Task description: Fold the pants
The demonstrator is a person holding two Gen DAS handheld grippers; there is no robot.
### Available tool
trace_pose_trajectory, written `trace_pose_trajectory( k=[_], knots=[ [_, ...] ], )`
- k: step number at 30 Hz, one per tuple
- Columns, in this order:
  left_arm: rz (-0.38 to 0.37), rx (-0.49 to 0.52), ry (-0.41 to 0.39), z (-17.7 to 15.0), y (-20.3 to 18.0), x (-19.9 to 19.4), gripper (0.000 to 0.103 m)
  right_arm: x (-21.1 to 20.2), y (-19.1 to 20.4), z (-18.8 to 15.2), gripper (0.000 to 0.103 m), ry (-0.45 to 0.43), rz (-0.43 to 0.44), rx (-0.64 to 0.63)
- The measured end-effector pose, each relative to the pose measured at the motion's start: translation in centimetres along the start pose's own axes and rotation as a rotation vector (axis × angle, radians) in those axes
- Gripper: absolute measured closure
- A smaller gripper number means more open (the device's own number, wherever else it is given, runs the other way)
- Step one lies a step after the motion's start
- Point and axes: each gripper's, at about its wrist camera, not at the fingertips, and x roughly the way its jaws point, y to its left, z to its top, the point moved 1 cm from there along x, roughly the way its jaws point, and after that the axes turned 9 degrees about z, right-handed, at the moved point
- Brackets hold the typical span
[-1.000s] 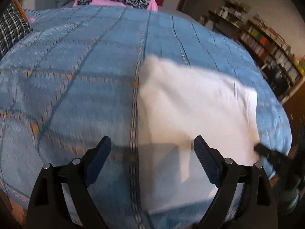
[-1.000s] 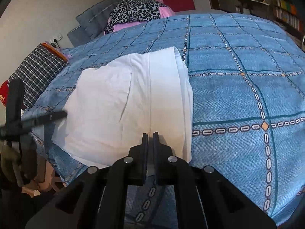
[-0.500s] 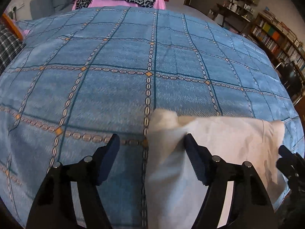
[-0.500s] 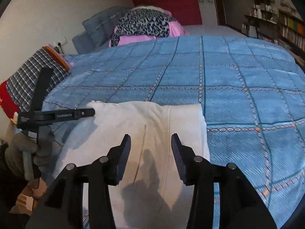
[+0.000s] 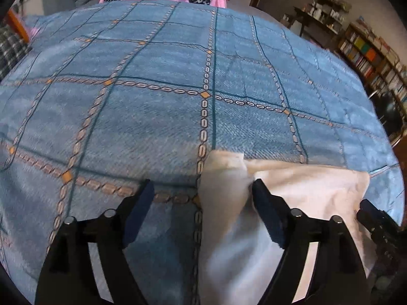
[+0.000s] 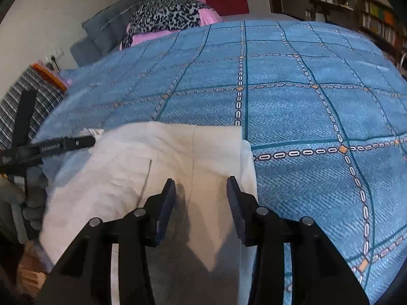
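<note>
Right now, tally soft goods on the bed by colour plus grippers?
White folded pants: 1
Blue checked bedspread: 1
Leopard-print black and white fabric at the head of the bed: 1
Pink fabric under it: 1
Black two-finger grippers, left gripper and right gripper, both open: 2
Total: 6
</note>
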Motion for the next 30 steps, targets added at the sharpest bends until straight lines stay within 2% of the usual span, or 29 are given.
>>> trace_pose_trajectory(
  k=[2,4,7,11,16,21,25,30],
  knots=[
    [-0.021,0.005,-0.002,-0.5,0.3,-1.0,0.021,-1.5,-0.8,0.2,0.05,-0.023,0.011,0.034],
    [-0.031,0.022,-0.005,-1.2,0.4,-2.3,0.015,-3.0,-1.9,0.0,0.048,-0.029,0.029,0.07],
    [-0.081,0.043,0.022,-2.6,0.3,-3.1,0.012,-3.9,-3.1,-0.9,0.048,0.008,0.09,0.111],
    [-0.127,0.049,0.089,-4.5,0.2,-2.8,0.012,-3.1,-4.2,-2.5,0.046,0.068,0.12,0.16],
    [-0.142,0.08,0.095,-5.8,-0.5,-2.8,0.012,-2.0,-4.4,-3.0,0.035,0.087,0.199,0.186],
    [-0.239,0.139,0.13,-6.5,-2.3,-2.6,0.012,-0.8,-3.1,-3.0,0.035,0.132,0.259,0.125],
    [-0.236,0.18,0.118,-6.8,-3.3,-2.4,0.017,-0.4,-3.2,-2.8,0.037,0.136,0.309,0.133],
    [-0.246,0.201,0.098,-6.8,-4.1,-3.0,0.023,0.3,-2.9,-2.8,0.046,0.134,0.344,0.129]
  ],
)
